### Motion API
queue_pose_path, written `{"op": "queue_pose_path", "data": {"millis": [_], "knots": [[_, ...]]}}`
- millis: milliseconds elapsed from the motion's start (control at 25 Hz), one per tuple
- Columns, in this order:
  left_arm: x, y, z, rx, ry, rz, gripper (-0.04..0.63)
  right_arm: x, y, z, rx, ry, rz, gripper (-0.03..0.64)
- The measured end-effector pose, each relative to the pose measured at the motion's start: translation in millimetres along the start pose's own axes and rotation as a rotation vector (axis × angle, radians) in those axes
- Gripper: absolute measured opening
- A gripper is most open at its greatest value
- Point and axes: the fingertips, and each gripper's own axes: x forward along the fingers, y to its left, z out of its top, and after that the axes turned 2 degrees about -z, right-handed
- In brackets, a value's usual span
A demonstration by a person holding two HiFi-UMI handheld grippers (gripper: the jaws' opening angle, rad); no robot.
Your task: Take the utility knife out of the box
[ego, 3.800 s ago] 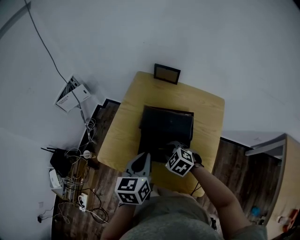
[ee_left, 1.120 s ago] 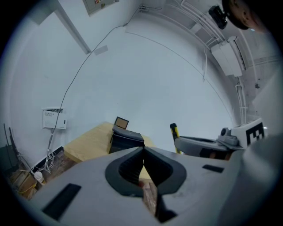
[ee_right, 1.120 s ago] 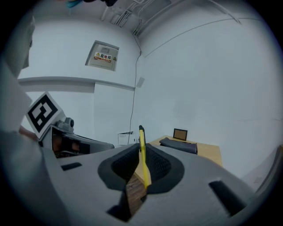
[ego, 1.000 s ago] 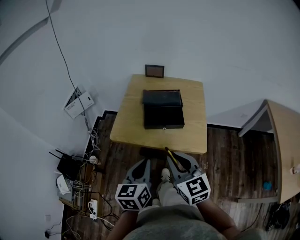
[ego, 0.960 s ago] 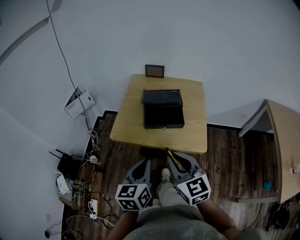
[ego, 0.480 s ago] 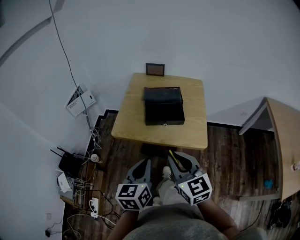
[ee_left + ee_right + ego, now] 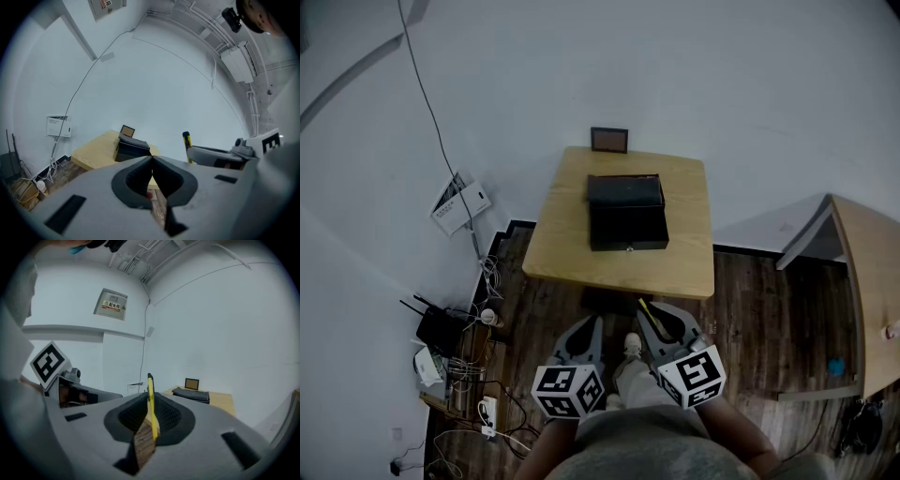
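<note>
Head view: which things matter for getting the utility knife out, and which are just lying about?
Job: utility knife, clamped in the right tool; black box; wooden table under it.
Lying about: small frame behind the box; router and cables left of the table; left tool, shut and empty.

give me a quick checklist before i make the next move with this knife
1. Grip on utility knife: ok, right claw is shut on it.
2. Knife out of the box: ok, held off the table's near edge.
3. Left claw free: ok, shut and empty.
4. Blade retracted: cannot tell.
5. Bare wood in front of the box for set-down: ok.
</note>
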Motion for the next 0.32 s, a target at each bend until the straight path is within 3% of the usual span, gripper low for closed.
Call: {"op": "queue_pose_path", "data": {"millis": [320], "knots": [[1.3,1.4,2.8,-0.004,-0.001,-0.003,0.003,1.8,0.0,4.9,-0.012,-0.004,0.002,0.035]]}}
